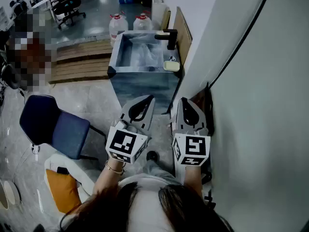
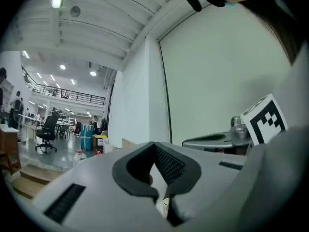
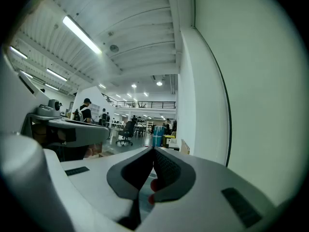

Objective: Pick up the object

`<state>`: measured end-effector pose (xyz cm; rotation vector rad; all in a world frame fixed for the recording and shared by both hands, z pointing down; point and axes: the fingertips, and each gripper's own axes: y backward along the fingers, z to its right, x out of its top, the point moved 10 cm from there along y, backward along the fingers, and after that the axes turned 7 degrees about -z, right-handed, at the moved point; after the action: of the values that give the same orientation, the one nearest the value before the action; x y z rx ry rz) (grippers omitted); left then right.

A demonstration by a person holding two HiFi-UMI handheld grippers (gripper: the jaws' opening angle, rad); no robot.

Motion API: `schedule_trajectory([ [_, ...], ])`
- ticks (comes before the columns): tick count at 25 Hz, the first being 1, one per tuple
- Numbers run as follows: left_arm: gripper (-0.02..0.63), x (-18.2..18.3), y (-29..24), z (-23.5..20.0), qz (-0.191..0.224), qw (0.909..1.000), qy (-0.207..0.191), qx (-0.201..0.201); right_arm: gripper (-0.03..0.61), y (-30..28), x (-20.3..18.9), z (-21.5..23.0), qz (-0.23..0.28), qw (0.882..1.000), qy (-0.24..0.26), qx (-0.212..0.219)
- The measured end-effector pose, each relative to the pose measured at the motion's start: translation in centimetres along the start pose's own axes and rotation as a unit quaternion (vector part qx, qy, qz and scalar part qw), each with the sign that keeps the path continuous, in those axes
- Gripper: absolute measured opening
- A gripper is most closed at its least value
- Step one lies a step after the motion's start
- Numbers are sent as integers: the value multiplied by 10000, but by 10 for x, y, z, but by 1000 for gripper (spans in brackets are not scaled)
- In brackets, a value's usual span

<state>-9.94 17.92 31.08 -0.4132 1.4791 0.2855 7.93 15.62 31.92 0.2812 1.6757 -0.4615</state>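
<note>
Both grippers are held up side by side at lower centre of the head view, marker cubes toward the camera, jaws pointing at the sink unit [image 1: 140, 83].

Left gripper [image 1: 147, 99]: its own view shows the jaws together, dark pads meeting at the tip, nothing clamped. Right gripper [image 1: 182, 100]: same, jaws closed with nothing in them. Small red spots show through the gap under the right jaws; can't tell what they are.

The task doesn't name the object. The only small loose item near the grippers is a pale yellow block [image 1: 171, 65]. It is flat, rounded-rectangular and cream-coloured, lying on the sink's right rim, just below the black faucet [image 1: 169, 37]. That puts it at upper centre of the frame, above the right gripper's tip and well apart from both grippers. Too small to read its texture or material.

Around:
- Two water jugs [image 1: 118, 24] with red caps stand behind the sink, upper centre.
- Wooden steps [image 1: 79, 62] are to the left of the sink.
- A blue chair [image 1: 55, 124] is at mid-left.
- A white wall [image 1: 260, 105] fills the right side.
</note>
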Motion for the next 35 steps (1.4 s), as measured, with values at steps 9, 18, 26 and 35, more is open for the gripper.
schedule_trajectory([
  [9,8,0,-55,-4,-126,9999,-5,-108,26,-33,-5,32,-20,9999,-112,103],
  [18,8,3,-98,-10,-101,9999,17,-100,26,-69,-9,61,-175,9992,-261,244],
  [26,8,-3,-117,-18,-190,9998,47,58,26,-97,-10,76,-188,9988,-270,364],
  [35,8,-10,-135,-34,-261,9995,79,186,26,-126,-16,82,-255,9986,-204,425],
])
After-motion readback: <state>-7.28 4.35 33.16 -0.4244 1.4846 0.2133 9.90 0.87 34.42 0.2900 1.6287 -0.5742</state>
